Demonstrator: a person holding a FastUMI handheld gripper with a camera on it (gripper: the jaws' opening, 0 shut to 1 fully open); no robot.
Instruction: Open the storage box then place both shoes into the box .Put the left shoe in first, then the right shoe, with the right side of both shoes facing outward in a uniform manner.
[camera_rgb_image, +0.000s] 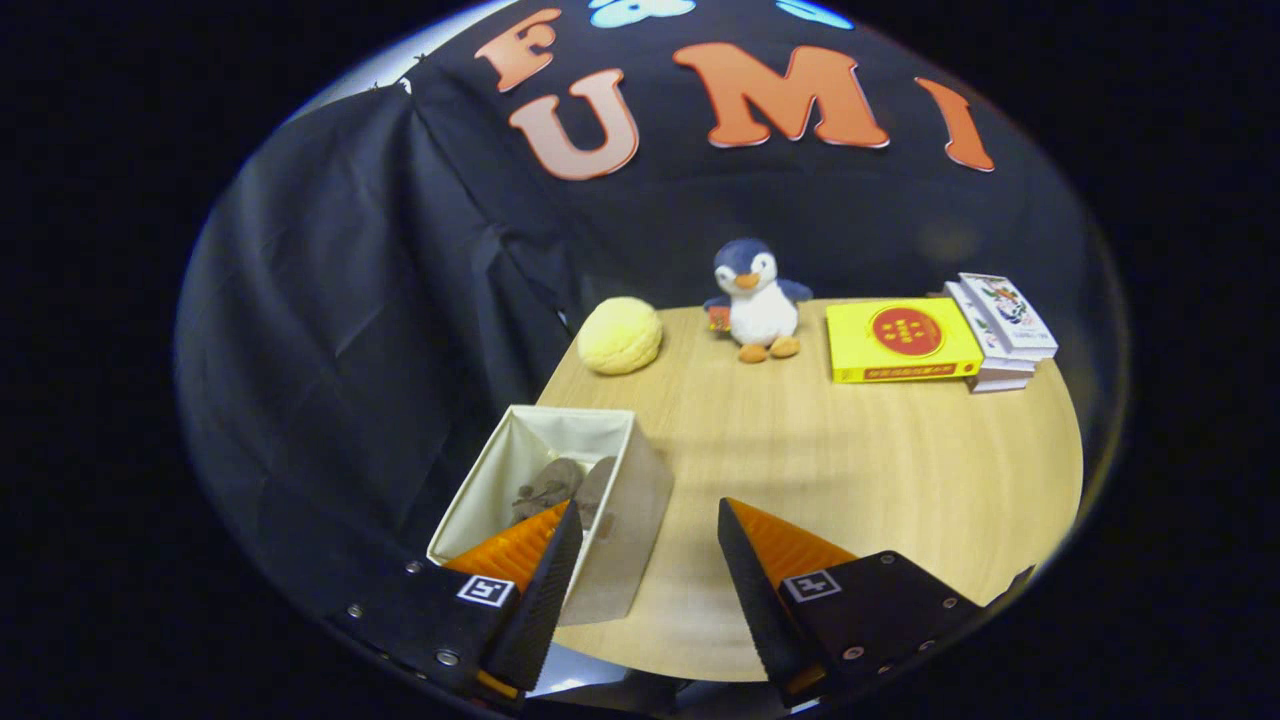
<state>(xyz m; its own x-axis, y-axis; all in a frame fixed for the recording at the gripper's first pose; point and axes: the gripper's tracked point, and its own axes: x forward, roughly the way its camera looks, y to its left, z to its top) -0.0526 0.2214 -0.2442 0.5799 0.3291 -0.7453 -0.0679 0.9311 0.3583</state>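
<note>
Nothing here can be read as words or numbers: the yellow box (900, 340) at the far side of the table (850, 450) bears a round red seal and a red strip of characters too small to make out, and the covers of the books (1005, 325) just beside it show print I cannot read. The penguin (755, 300) holds a small red tag (718, 318), also illegible. The gripper (648, 505), fingers spread wide with nothing between them, carries a square black-and-white marker (486, 590) on each finger, a pattern and not lettering.

Camera rides the tool (648, 520), looking down, forward across table (850, 470).
</note>
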